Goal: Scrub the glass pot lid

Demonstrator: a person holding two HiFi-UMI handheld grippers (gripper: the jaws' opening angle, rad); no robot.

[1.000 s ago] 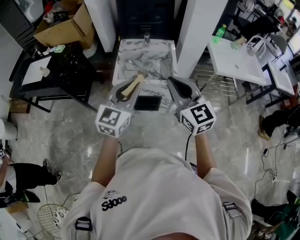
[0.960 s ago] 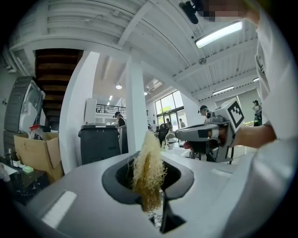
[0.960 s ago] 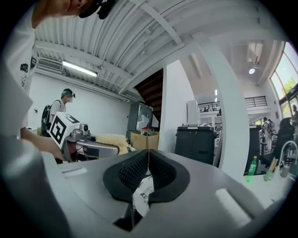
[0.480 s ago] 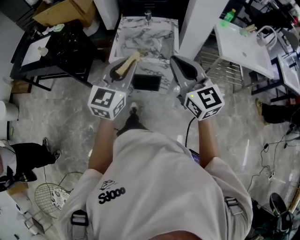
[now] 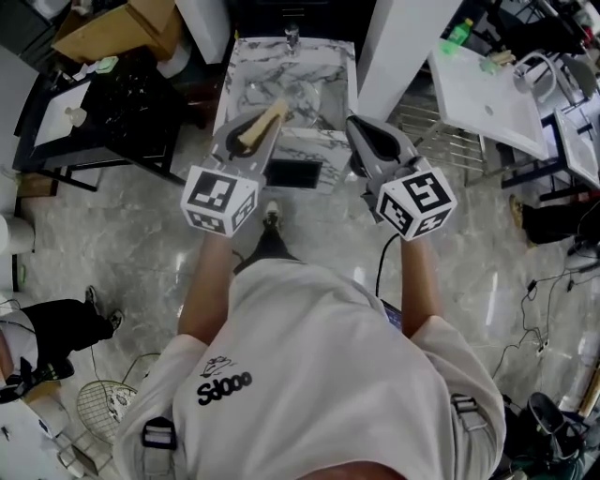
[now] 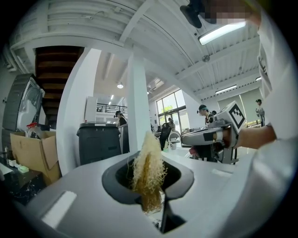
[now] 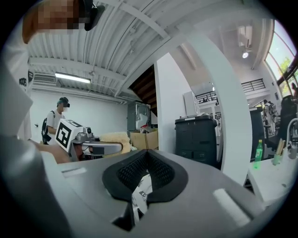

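My left gripper (image 5: 263, 118) is shut on a tan fibrous loofah scrubber (image 5: 259, 127), which stands up between the jaws in the left gripper view (image 6: 148, 166). My right gripper (image 5: 362, 133) is held level beside it, jaws together with nothing in them (image 7: 146, 160). Both hang in the air in front of a marble sink counter (image 5: 246, 82) with a faucet (image 5: 293, 36). I cannot make out a glass pot lid in any view. Each gripper shows in the other's view: the right (image 6: 205, 136), the left with the loofah (image 7: 116, 137).
A dark rectangular panel (image 5: 292, 172) sits below the counter's front edge. White pillars (image 5: 403, 47) flank the sink. A black table (image 5: 112, 112) and cardboard box (image 5: 112, 28) stand left, a white table (image 5: 487, 103) with a green bottle (image 5: 457, 30) right. A person (image 5: 47, 328) stands far left.
The person has stepped towards the sink, so both grippers are now closer to the counter. The left still grips the loofah and the right stays shut.
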